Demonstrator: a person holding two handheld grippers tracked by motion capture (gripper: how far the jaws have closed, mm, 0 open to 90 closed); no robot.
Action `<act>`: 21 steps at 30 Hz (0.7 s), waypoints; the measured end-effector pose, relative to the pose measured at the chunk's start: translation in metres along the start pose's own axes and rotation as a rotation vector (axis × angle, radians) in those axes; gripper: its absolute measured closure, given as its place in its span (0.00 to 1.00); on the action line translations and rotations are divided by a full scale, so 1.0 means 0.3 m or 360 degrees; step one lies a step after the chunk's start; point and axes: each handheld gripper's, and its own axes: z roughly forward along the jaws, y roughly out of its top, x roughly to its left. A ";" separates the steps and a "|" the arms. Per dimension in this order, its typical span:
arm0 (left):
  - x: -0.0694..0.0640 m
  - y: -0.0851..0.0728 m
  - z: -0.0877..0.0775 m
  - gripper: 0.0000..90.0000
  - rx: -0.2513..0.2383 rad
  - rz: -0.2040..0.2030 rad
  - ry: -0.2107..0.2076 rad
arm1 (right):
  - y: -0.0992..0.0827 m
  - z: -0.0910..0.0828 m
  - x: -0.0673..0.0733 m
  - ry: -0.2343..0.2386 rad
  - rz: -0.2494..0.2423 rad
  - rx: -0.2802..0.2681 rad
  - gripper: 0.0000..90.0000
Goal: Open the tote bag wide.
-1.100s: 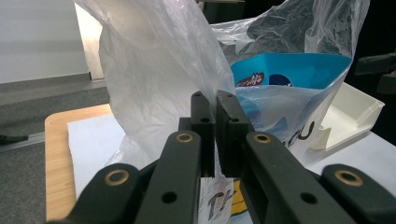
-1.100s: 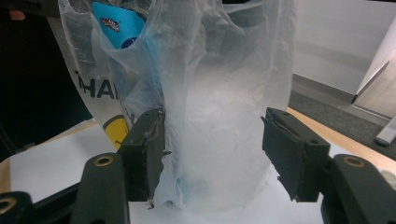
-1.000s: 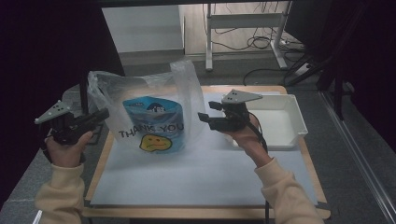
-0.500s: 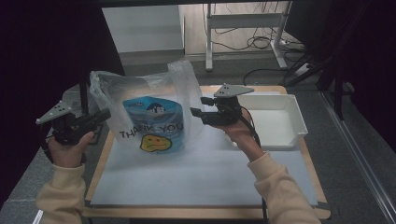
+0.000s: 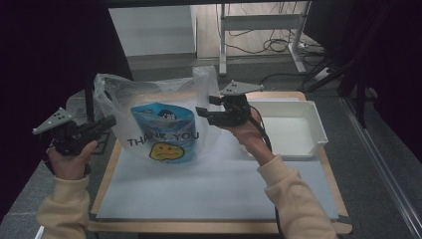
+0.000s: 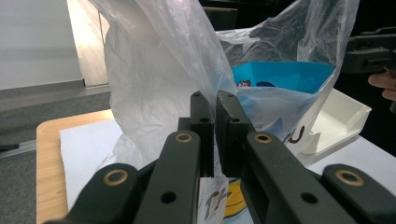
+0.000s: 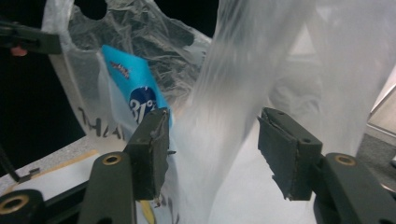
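Thin, floppy, slippery bag (image 5: 149, 114) w/ a blue pouch (image 5: 164, 124) inside is sitting on the bench (image 5: 209, 189), left gripper (image 6: 214, 135) is clamping its handle, right gripper (image 7: 212, 149) jaws are closing around the other handle, not pinching yet imo.

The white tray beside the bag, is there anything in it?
No. In the high view the tray is bare inside, while the blue packet sits in the plastic bag to its left.
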 end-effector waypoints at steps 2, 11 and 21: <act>-0.001 0.001 -0.001 0.96 -0.0001 0.0000 -0.0001 | 0.009 0.006 -0.004 -0.0014 0.0002 0.0000 0.54; 0.012 -0.004 -0.004 0.96 -0.0003 -0.0013 0.0007 | 0.000 0.003 -0.034 0.0034 0.0056 -0.0037 0.90; 0.019 -0.011 0.006 0.98 0.0010 -0.0016 0.0017 | -0.008 -0.008 -0.027 0.0012 0.0001 -0.0010 0.97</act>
